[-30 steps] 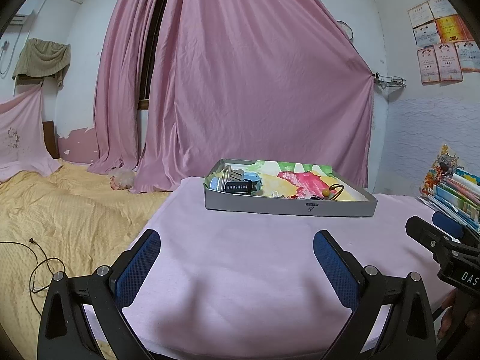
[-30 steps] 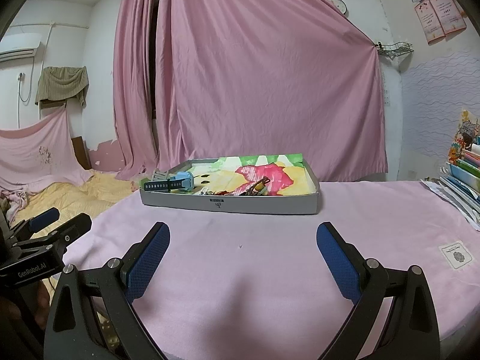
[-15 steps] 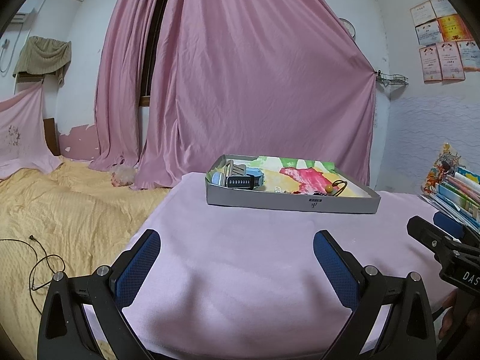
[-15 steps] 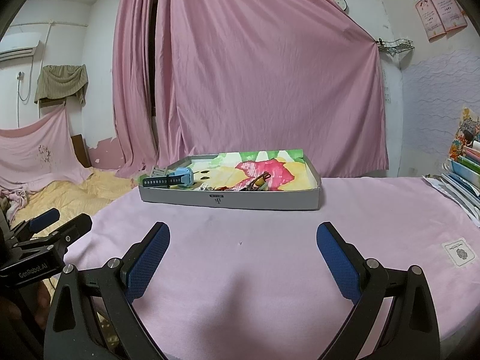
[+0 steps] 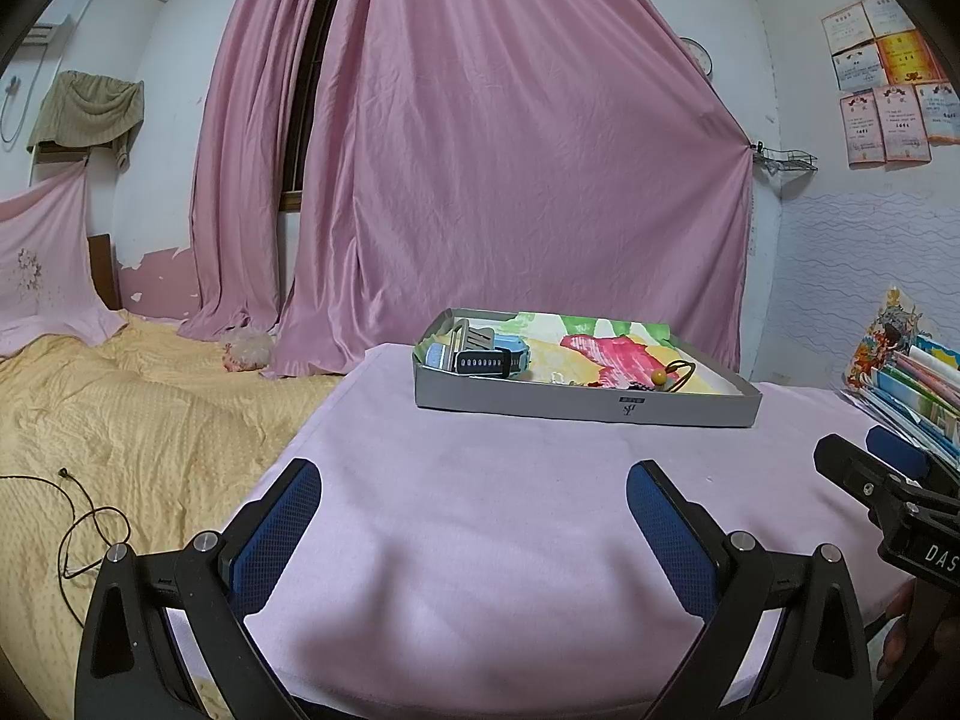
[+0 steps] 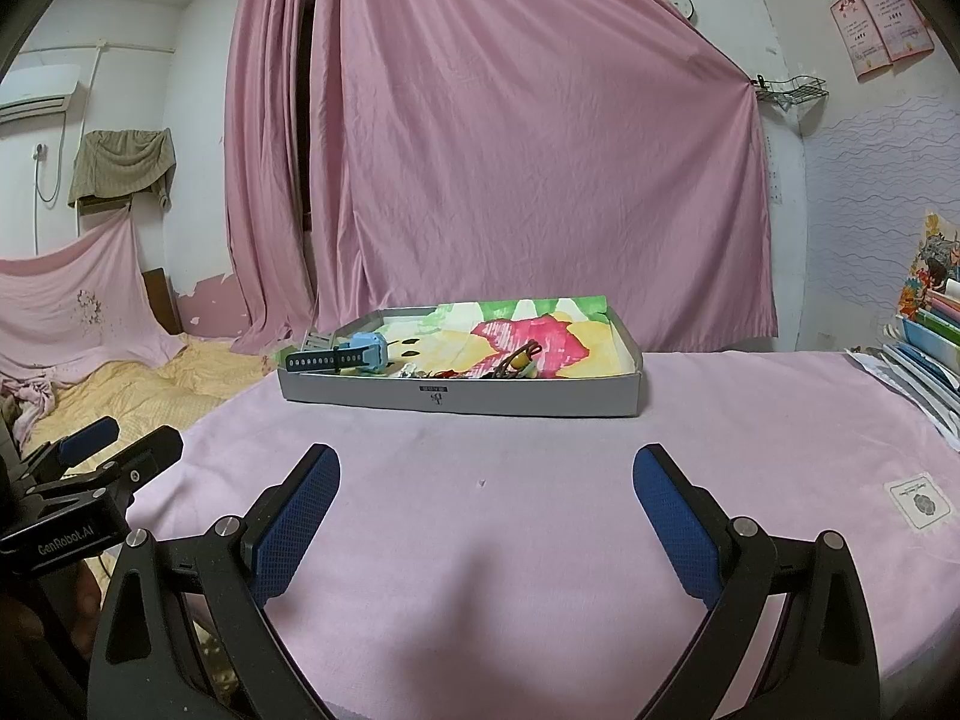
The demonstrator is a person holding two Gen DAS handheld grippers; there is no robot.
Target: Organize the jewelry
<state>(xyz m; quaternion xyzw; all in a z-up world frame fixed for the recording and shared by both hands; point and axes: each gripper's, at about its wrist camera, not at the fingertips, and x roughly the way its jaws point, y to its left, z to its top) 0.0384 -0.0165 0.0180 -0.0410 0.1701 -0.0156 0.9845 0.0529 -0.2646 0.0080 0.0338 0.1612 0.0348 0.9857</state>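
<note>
Low grey cardboard tray (image 5: 585,409) on a table under a soft pink cloth (image 5: 480,540), matte and a little fuzzy, with gentle folds near the front edge. Tray rectangular, thin-walled, with a small printed mark on the front wall; inside, a glossy paper lining (image 6: 528,333) painted in red, yellow and green.

In the tray's left end, a watch (image 6: 342,358) with a light-blue plastic case and a dark perforated strap, lying against a second, grey ribbed strap (image 5: 474,337). Toward the middle, a small tangle of jewelry (image 5: 654,378): a thin dark cord loop, an orange round bead, some dark and red beads, something small and clear beside them; details too small to tell.

Left gripper (image 5: 474,531) spread wide and empty, low over the near part of the cloth, well apart from the tray. Blue pads (image 5: 273,540) rubbery, with a fine diamond grid, on black rigid arms with metal screws. Right gripper (image 6: 486,519) the same: parted wide, nothing between its fingers, well short of the tray.

Behind, a wrinkled pink curtain (image 6: 540,150); to the left a bed with a yellow quilted cover (image 5: 138,420); to the right a stack of colourful books (image 5: 918,384).
</note>
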